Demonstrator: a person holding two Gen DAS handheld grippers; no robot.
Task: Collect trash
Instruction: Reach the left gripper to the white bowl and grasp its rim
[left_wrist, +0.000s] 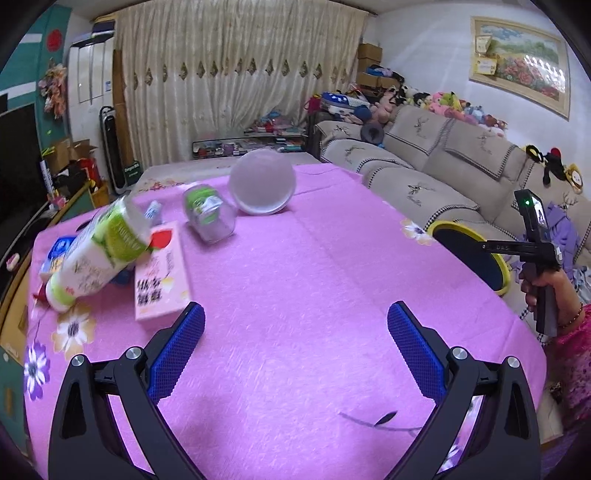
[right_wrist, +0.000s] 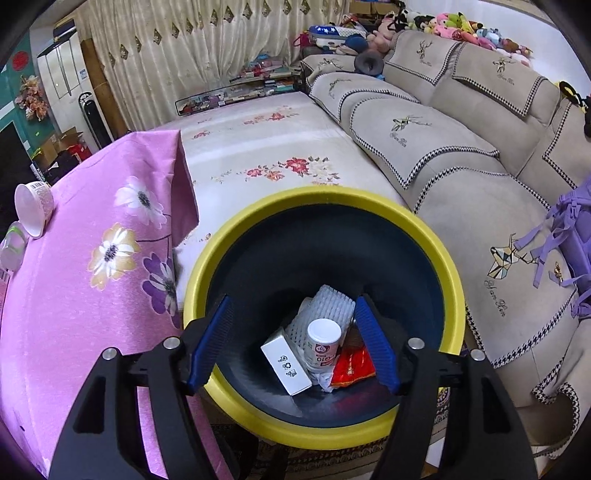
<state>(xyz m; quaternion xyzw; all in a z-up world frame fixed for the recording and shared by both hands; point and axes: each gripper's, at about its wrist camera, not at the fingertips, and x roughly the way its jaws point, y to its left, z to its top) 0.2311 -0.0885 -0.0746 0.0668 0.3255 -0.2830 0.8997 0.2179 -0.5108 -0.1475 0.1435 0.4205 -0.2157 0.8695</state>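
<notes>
In the right wrist view the right gripper (right_wrist: 291, 347) is hovering over the mouth of the yellow-rimmed bin (right_wrist: 258, 229), its blue fingers (right_wrist: 210, 350) standing apart with nothing gripped between them. Down in the bin, framed between the fingers, a small white bottle (right_wrist: 323, 341) is lying beside a white carton (right_wrist: 286, 367), a red wrapper (right_wrist: 352, 369) and a white foam net sleeve (right_wrist: 327, 306). To the left of the bin the pink flowered cloth of the table (right_wrist: 92, 295) is hanging down, and a white cup (right_wrist: 33, 208) is lying on its side at the left edge of the frame.

In the left wrist view the left gripper (left_wrist: 295, 350) is pointing across the table (left_wrist: 295, 277), its fingers (left_wrist: 177, 350) spread wide and empty. In the left part of the frame a pale green-labelled bottle (left_wrist: 99, 254) is leaning over a pink box (left_wrist: 162, 273); beyond them a clear jar (left_wrist: 208, 214) and a frosted plastic bowl (left_wrist: 262, 182) are lying on their sides. At the right edge a hand (left_wrist: 546, 288) is holding the other gripper beside the bin (left_wrist: 469, 254)
</notes>
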